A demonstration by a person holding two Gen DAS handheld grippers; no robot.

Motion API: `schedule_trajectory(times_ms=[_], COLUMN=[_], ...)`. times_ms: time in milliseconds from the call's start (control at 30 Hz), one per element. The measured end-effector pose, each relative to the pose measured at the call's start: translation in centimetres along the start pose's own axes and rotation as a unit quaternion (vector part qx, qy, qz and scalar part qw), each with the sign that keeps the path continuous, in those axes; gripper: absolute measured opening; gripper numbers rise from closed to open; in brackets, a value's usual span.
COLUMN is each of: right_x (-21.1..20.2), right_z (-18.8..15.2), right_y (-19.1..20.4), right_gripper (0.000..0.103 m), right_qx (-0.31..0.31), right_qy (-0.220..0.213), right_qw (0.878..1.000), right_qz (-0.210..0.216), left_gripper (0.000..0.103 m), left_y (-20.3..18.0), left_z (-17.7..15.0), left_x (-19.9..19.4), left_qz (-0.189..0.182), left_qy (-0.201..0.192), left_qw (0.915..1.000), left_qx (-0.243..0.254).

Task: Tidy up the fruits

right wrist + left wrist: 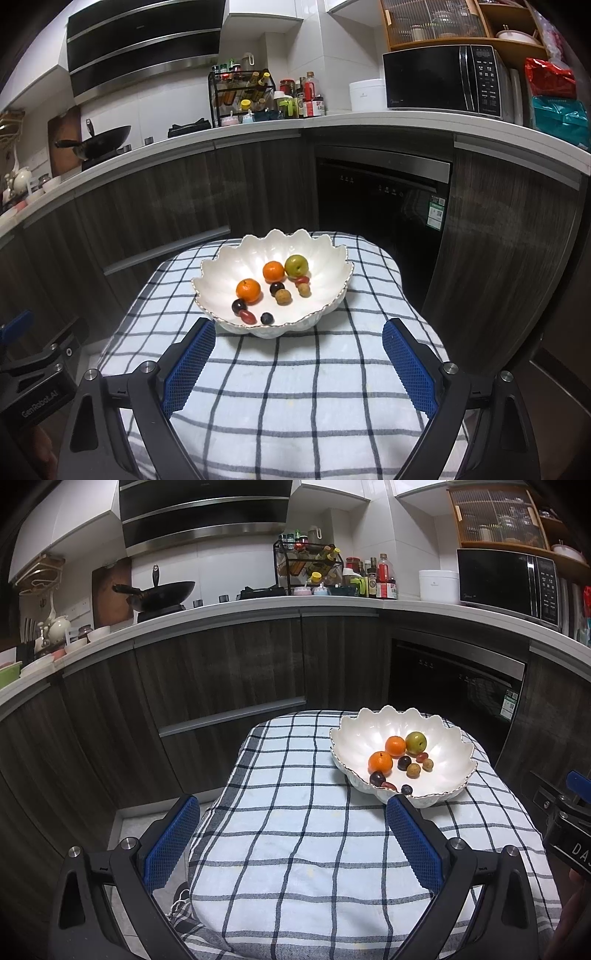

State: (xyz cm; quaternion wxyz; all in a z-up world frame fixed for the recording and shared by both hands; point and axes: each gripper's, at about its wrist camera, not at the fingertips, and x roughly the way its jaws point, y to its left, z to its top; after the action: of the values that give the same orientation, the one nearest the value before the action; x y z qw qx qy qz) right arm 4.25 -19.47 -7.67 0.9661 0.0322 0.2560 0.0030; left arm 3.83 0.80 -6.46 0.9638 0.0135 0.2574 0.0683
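A white scalloped bowl (354, 734) (221, 266) stands on the checked cloth (295, 849) (295, 387) at the far side of a small table. In it lie two oranges (380, 762) (248, 290), a green apple (416, 742) (296, 266), dark plums (404, 762) (277, 287), brown longans (283, 297) and red dates (247, 316). My left gripper (293, 843) is open and empty, held low before the bowl's left side. My right gripper (299, 365) is open and empty, just in front of the bowl.
Dark kitchen cabinets (221, 672) and a dishwasher (380, 195) stand behind the table. The counter holds a wok (162, 592), a spice rack (240, 96), bottles and a microwave (443, 79). The other gripper's body shows at the frame edge (569, 823) (33, 380).
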Motion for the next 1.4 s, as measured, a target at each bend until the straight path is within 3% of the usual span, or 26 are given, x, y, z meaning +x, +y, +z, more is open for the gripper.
schedule_trajectory(times_ms=[1400], right_x=[-0.12], right_z=[0.05], right_y=[0.10], right_gripper=[0.093], right_qx=[0.001], right_qy=[-0.004], right_qw=[1.000], right_qz=[-0.001], left_gripper=[0.103], left_y=[0.06], left_z=[0.36], left_x=[0.25], left_qz=[-0.019], left_qy=[0.003], left_qw=[0.9997], left_qx=[-0.012])
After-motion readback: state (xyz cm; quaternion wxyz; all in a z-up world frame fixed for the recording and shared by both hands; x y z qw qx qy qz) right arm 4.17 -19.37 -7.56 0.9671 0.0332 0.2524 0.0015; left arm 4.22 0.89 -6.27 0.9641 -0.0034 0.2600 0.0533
